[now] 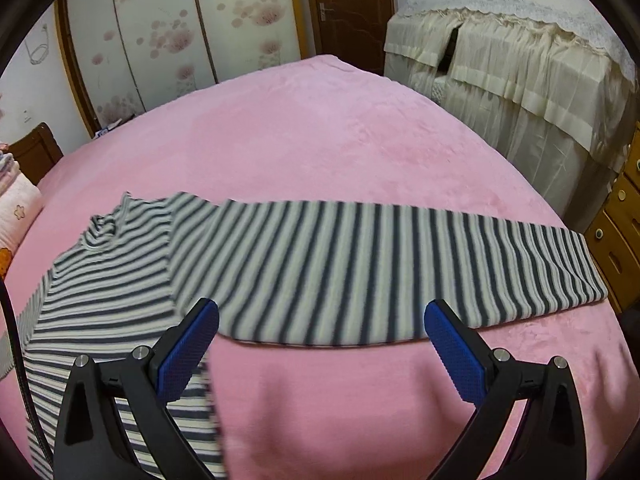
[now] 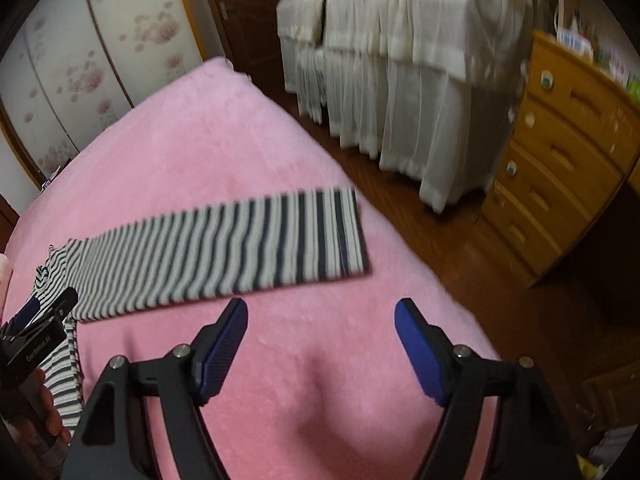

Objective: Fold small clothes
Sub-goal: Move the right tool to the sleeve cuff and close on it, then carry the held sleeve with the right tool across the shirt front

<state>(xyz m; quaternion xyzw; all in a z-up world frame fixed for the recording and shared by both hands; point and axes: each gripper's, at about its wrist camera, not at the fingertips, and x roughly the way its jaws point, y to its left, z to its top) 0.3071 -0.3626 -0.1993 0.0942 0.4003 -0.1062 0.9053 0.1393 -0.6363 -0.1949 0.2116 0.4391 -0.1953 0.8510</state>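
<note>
My left claw (image 1: 322, 322) and right claw (image 2: 321, 322) both stand released, grasping nothing. The grey-and-white striped knit top (image 1: 120, 280) lies flat on the pink plush bed (image 1: 320, 140), its sleeve (image 2: 224, 248) just ahead of my right claw. Risk: pinching bedcover with the sleeve edge drags and wrinkles the fold.

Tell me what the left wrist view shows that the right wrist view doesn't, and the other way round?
Only the left wrist view shows the striped top's turtleneck collar and broad body, plus a folded quilt at the left edge.

Only the right wrist view shows the left tongs from outside, gripped by a hand, and the full front of the wooden chest of drawers.

Both show the striped top's long sleeve stretched across the pink bed cover, the floral wardrobe doors, the cream draped furniture, and open tongs holding nothing.
</note>
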